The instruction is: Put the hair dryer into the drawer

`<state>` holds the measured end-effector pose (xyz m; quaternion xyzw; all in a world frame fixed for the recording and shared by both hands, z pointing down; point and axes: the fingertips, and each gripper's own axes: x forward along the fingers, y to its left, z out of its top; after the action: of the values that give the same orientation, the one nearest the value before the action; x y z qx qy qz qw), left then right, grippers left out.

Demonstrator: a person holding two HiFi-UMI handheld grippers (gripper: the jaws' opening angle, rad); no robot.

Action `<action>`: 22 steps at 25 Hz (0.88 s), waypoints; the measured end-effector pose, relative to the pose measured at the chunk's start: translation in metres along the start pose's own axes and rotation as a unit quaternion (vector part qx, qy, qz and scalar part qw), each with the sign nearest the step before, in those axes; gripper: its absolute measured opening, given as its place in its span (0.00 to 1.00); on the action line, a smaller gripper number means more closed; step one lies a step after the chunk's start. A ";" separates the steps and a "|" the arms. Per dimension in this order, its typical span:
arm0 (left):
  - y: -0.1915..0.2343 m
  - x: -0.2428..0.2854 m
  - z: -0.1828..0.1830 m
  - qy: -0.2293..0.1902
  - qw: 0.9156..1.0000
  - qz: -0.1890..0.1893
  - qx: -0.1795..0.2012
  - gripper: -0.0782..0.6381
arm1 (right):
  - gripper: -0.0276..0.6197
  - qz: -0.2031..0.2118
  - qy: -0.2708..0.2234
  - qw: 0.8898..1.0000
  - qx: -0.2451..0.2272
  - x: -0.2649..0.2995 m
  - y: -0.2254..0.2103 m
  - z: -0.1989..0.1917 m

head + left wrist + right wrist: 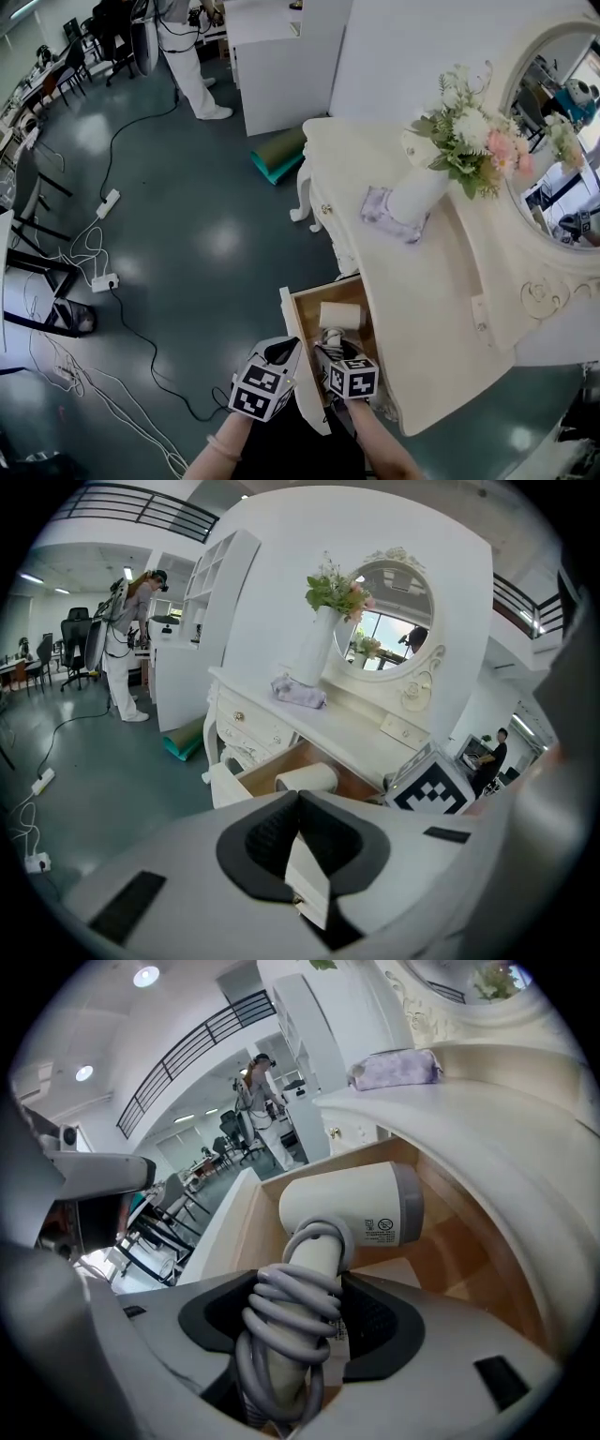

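right gripper [298, 1312] clamped on the cord-wrapped handle of the hair dryer [352, 1206], dryer body inside the open drawer [459, 1241]; left gripper [300, 803] closed, empty, just above drawer front

White dressing table [441, 309]: vase of flowers [417, 192] standing on top; lilac pouch [382, 211] just beside it at eight o'clock; oval mirror [553, 84] at two o'clock; drawer [291, 314] open at six o'clock.
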<state>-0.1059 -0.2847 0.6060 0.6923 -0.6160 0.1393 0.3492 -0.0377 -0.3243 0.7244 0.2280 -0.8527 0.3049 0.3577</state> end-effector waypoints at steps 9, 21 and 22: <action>-0.003 0.002 -0.006 0.007 1.000 0.002 -0.003 0.11 | 0.47 -0.039 -0.001 0.999 0.015 0.014 -0.028 -0.006; 0.000 -0.001 -0.016 0.014 1.000 0.006 -0.014 0.11 | 0.48 -0.035 0.021 0.998 0.040 0.032 -0.033 -0.019; 0.000 -0.001 -0.017 0.015 1.000 0.007 -0.015 0.11 | 0.48 -0.032 0.019 0.998 0.040 0.032 -0.033 -0.019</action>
<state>-0.1022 -0.2729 0.6173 0.6805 -0.6175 0.1425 0.3678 -0.0292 -0.3397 0.7705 0.2638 -0.8248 0.3317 0.3743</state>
